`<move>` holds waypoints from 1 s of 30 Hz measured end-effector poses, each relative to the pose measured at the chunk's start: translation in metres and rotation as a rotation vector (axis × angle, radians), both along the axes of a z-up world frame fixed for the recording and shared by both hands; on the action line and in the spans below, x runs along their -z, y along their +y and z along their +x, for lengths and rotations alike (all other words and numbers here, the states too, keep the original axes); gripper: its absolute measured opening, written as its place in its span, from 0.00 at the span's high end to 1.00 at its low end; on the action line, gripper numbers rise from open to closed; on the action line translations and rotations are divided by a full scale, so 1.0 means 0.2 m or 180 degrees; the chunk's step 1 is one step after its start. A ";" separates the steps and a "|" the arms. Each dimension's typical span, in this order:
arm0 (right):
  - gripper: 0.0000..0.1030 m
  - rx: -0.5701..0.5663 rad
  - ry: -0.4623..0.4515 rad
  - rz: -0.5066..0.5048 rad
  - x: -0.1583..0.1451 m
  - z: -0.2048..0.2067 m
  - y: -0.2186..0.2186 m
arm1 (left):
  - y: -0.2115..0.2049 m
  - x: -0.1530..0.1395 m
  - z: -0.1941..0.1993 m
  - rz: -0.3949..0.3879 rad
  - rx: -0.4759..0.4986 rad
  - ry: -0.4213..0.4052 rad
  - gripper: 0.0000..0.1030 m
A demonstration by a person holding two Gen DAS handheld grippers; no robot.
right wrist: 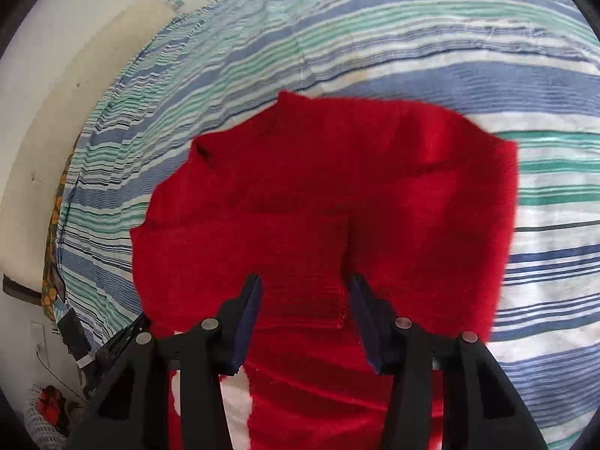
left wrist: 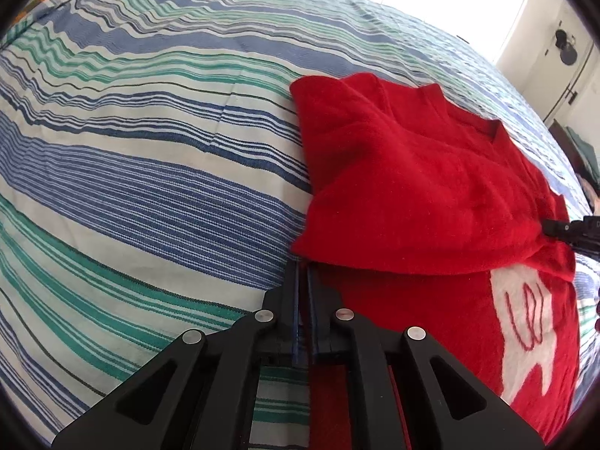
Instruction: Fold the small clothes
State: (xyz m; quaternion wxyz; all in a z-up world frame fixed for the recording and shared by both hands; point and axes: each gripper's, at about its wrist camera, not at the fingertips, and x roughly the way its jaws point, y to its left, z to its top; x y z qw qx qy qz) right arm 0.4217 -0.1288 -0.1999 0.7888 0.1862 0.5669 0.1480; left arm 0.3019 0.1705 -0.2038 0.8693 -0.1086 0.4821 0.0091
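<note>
Two black grippers work over one red knit sweater [left wrist: 420,187] spread on a bed with a blue, green and white striped bedspread [left wrist: 150,187]. In the left wrist view, the left gripper [left wrist: 304,273] has its fingers drawn almost together, a thin slit between the blue pads, with the tips tucked under the folded edge of the sweater at its corner; whether any cloth is pinched there I cannot tell. Just beyond them the sweater lies folded over itself, its V-neck toward the far side and a white patch with red lettering [left wrist: 532,322] showing on the lower layer to the right. In the right wrist view, the right gripper [right wrist: 304,288] stands wide apart above the sweater, holding nothing, a ribbed cuff [right wrist: 311,281] lying between its fingers. Farther off the striped bedspread runs to a pale wall [right wrist: 56,75].
</note>
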 end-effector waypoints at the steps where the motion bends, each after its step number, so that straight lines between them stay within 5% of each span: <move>1: 0.92 -0.0012 -0.0022 -0.0061 0.00 -0.01 0.01 | 0.01 0.00 -0.01 -0.0030 -0.0002 -0.0009 0.95; 4: 0.93 0.0077 -0.0315 -0.0061 -0.14 -0.15 -0.05 | 0.01 0.01 -0.01 -0.0053 -0.0003 -0.0033 0.95; 8: 0.93 -0.0016 -0.0245 -0.0473 -0.11 -0.24 -0.03 | -0.01 0.01 -0.01 0.0028 -0.0005 -0.0013 0.95; 11: 0.82 -0.0067 -0.0194 -0.0579 -0.06 -0.24 0.01 | -0.01 -0.04 -0.02 0.0067 -0.0029 0.0054 0.91; 13: 0.72 0.0009 -0.0333 -0.0586 -0.12 -0.28 0.01 | 0.00 -0.09 -0.08 0.0109 -0.0085 0.0093 0.77; 15: 0.50 0.0035 -0.0548 -0.0614 -0.21 -0.36 -0.01 | 0.01 -0.16 -0.18 0.0267 -0.0165 0.0090 0.72; 21: 0.45 -0.0509 -0.1018 -0.0801 -0.41 -0.88 0.05 | -0.13 -0.33 -0.65 0.0149 0.0136 -0.0094 0.67; 25: 0.45 -0.0811 -0.0975 -0.0743 -0.34 -1.27 0.10 | -0.34 -0.24 -0.88 0.0030 0.0578 0.0138 0.66; 27: 0.45 -0.0844 -0.0824 -0.0717 -0.23 -1.41 0.10 | -0.44 -0.10 -0.97 0.0308 0.0770 0.0471 0.66; 30: 0.45 -0.0722 -0.0539 -0.0900 -0.05 -1.59 -0.03 | -0.50 -0.09 -1.06 0.0672 0.0888 0.0486 0.65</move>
